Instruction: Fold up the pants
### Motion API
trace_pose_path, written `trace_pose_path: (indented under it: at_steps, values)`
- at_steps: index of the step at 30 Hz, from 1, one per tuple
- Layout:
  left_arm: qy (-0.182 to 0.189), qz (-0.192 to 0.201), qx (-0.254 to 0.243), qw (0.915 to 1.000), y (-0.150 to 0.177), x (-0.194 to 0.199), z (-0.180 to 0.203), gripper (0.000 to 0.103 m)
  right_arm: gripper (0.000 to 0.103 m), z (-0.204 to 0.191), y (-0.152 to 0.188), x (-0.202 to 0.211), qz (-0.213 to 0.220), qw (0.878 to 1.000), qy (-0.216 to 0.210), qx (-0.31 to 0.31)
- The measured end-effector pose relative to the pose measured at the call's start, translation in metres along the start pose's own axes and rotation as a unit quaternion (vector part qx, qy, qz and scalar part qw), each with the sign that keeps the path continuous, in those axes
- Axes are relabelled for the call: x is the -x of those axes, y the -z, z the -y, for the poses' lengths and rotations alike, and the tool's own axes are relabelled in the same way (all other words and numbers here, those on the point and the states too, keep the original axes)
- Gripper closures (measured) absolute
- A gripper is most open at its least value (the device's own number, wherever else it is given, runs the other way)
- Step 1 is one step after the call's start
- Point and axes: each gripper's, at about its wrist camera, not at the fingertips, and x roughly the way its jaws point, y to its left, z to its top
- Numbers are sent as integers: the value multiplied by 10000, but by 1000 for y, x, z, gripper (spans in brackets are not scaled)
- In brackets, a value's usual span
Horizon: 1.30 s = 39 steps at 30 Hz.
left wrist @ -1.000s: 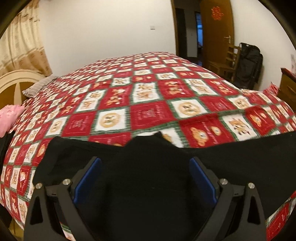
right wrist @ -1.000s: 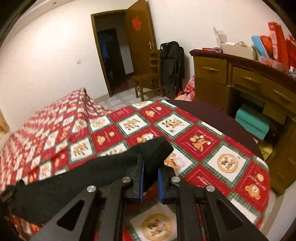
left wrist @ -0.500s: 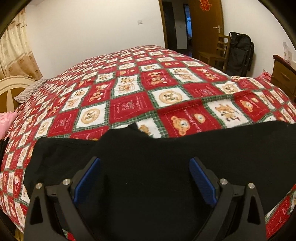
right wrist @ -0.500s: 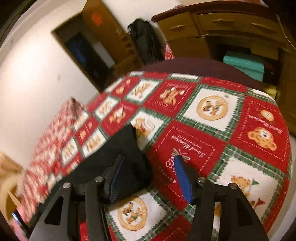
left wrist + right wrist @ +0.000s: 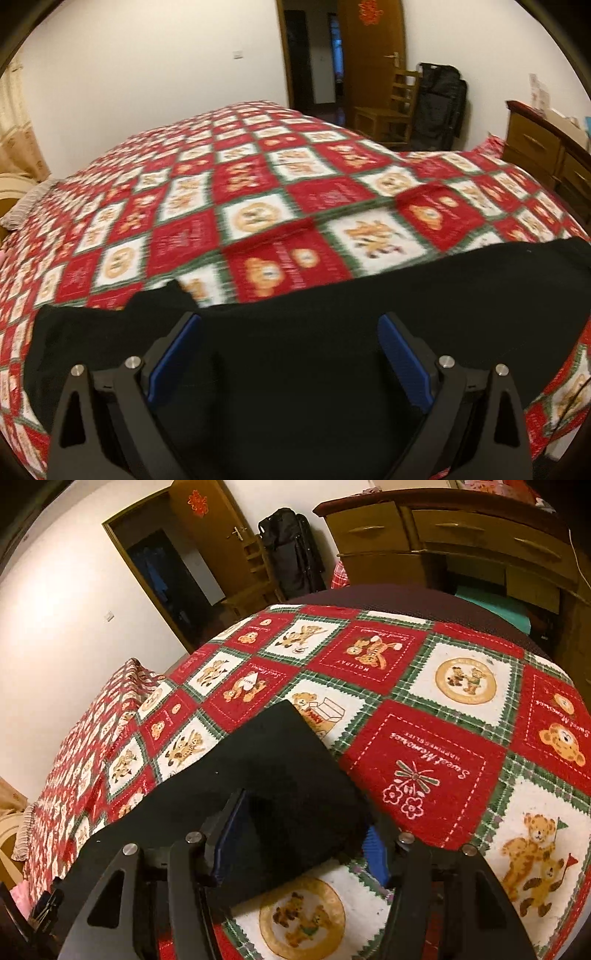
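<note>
The pants (image 5: 314,350) are plain black cloth, laid flat in a long band across the near edge of the bed (image 5: 258,192), on a quilt (image 5: 424,760) of red and white squares with bear prints. In the left wrist view the band runs from the left side right across to the right edge, with a small raised flap along its far edge near the left. In the right wrist view one end shows as a squared, flat corner (image 5: 291,716) pointing toward the desk (image 5: 443,535).

The cloth is so dark that seams, waistband and folds are hard to make out, and the left view is blurred. The near part of the pants is hidden under both grippers' frames, and the band is cut off at the picture edges. Which end is the waist cannot be told.

The left gripper (image 5: 291,354) stands wide open above the middle of the band, its blue pads (image 5: 177,350) well apart with only black cloth showing between them; it holds nothing. The right gripper (image 5: 303,834) is also open, straddling the end of the pants: the left pad sits over the cloth, and the right pad (image 5: 375,853) appears to sit just beside the cloth's edge over the quilt. It has no grip on the cloth.
</note>
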Motion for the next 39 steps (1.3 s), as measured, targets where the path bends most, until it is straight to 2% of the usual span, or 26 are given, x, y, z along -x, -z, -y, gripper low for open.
trace_pose_path:
  at_steps: [1, 3, 5, 13, 18, 22, 27, 39]
  values:
    - [88, -26, -72, 9999, -2, -1, 8, 5, 49, -1, 0, 0, -5, 10000, 20, 1]
    - [271, -12, -200, 9994, -7, 0, 22, 5, 80, 2, 0, -2, -46, 9999, 56, -71]
    - [454, 50, -307, 9985, -13, 2, 36, 5, 87, 5, 0, -2, -64, 9998, -60, -158]
    - [1189, 195, -427, 9918, -51, 4, 107, 5, 90, -10, -2, 24, 485, 9985, -173, 162]
    - [1203, 115, -764, 9897, -56, -8, 157, 5, 91, -13, -5, 30, 589, 9975, -228, 318]
    - [834, -118, -1194, 9893, -44, -26, 187, 5, 91, -10, -4, 26, 535, 9977, -222, 361]
    - [719, 97, -1277, 9892, -36, -25, 193, 4, 91, -5, -2, 21, 471, 9982, -249, 274]
    - [929, -50, -1073, 9899, -39, -31, 190, 3, 91, -4, -1, 16, 362, 9990, -118, 231]
